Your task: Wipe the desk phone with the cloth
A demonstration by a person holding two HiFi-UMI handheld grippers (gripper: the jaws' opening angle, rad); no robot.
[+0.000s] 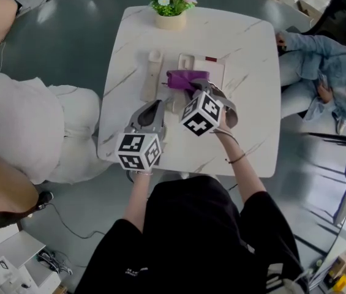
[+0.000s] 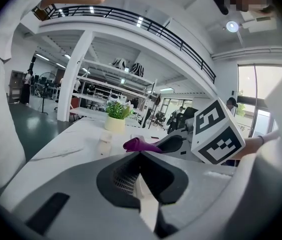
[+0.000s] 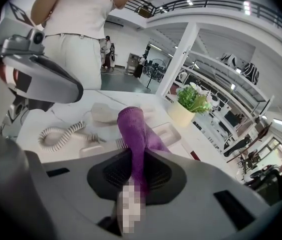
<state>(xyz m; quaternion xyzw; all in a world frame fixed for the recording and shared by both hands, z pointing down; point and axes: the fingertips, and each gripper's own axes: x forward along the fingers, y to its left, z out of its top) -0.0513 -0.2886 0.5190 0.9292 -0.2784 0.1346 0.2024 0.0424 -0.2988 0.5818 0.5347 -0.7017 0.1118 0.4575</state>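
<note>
Wipe step: our right tongs (image 3: 131, 156) clamp purple fabric cloth (image 3: 133, 129) over cream desk phone (image 1: 217, 72).
Left tongs (image 2: 140, 156) closed, empty; next we likely sweep cloth across it.

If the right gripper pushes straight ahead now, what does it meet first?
Probably the desk phone's base, just beyond the cloth clamped in the right gripper; depth is hard to judge.

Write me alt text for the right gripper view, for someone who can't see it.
The right gripper is shut on a purple cloth that sticks up over a cream desk phone on a white table. The handset lies off the base with its coiled cord; a potted plant stands behind.
</note>
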